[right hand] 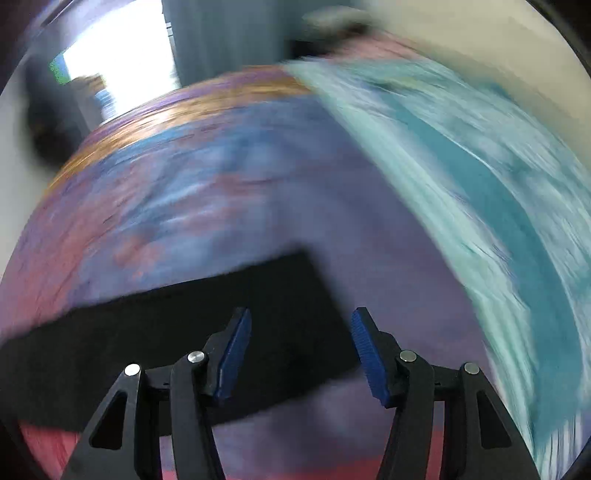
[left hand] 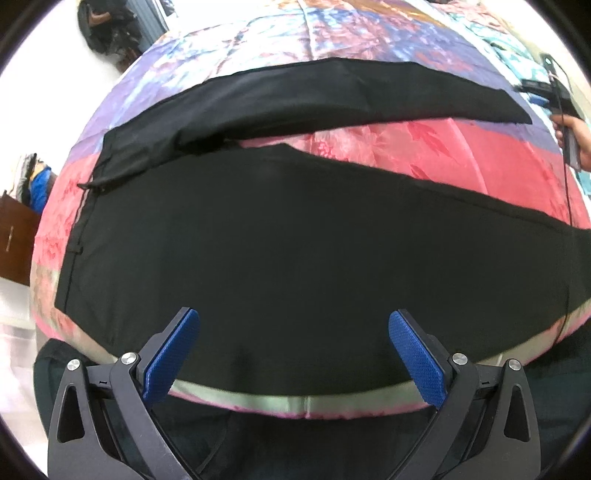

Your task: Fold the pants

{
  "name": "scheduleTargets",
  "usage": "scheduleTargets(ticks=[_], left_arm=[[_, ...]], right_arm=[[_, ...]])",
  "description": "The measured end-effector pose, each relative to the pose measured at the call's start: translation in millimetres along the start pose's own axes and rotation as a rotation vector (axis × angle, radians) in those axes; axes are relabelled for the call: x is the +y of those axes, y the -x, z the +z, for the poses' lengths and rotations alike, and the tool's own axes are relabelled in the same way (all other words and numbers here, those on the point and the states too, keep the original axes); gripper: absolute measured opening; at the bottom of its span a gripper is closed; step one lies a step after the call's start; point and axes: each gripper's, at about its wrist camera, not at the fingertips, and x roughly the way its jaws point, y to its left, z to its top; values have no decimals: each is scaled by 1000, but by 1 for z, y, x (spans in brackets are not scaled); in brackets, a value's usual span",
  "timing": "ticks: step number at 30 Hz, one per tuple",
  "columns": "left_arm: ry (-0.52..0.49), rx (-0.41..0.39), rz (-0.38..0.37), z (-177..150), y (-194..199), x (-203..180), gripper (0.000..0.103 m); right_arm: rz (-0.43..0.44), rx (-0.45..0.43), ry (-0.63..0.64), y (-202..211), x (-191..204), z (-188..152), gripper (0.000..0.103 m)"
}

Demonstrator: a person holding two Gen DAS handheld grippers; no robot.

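Observation:
Black pants lie spread flat on a bed with a pink, purple and blue floral cover. The waistband is at the left and the two legs run apart to the right. My left gripper is open and empty, above the near leg by the bed's front edge. My right gripper is open and empty, over the hem end of the far leg. That view is motion-blurred. The right gripper, held in a hand, also shows in the left wrist view beyond the far leg's hem.
A teal patterned cloth lies on the bed to the right of the far leg. A brown cabinet with a pile of clothes stands at the left of the bed. A dark bag sits on the floor behind the bed.

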Motion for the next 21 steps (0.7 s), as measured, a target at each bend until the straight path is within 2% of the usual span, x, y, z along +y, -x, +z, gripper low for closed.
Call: scheduleTargets(ticks=[1,2,3,4,5,6,8,10,11,12,14,15,17,18,19,21], left_arm=[[-7,-1,9,5,-2,-1,102],[-14,-5,16,9,-4,-2,102],[-21,-11,24,14,-5,-1,102],[-28,-24,38,23,-7,1,102],[-31,-37,50,31,-7,4,102],[-31,-59,62,43,-9,10,102],[-19,-120,89,73,-14,22,102],[4,-185,119,109,-26,36,102],[28,-218,146,133,-39,45,102],[50,-244,179,156,-54,53,102],[30,-235,241,188,-87,59,102],[-3,-199,295,201,-110,61,102],[-29,-120,434,213,-153,72,103],[-1,-109,440,213,-162,83,103],[41,-122,403,213,-162,95,103],[144,-76,401,213,-162,122,103]], right_arm=[[70,10,78,-7,21,-1,55],[73,27,143,-15,34,-5,55],[-15,85,227,-32,45,-12,55],[-150,182,273,-55,44,-22,62],[-186,215,232,-66,32,-28,79],[-191,160,108,-59,13,-25,83],[-181,156,26,-56,1,-25,77],[-264,139,86,-49,18,-23,76],[-269,118,105,-42,30,-21,75],[-186,76,106,-29,50,-20,75],[-22,56,97,-15,82,-16,75],[91,62,116,-8,114,-19,76],[225,97,181,-4,158,-30,77],[274,133,225,-8,186,-38,77],[306,170,260,-14,210,-48,77],[306,231,317,-31,240,-65,77]])
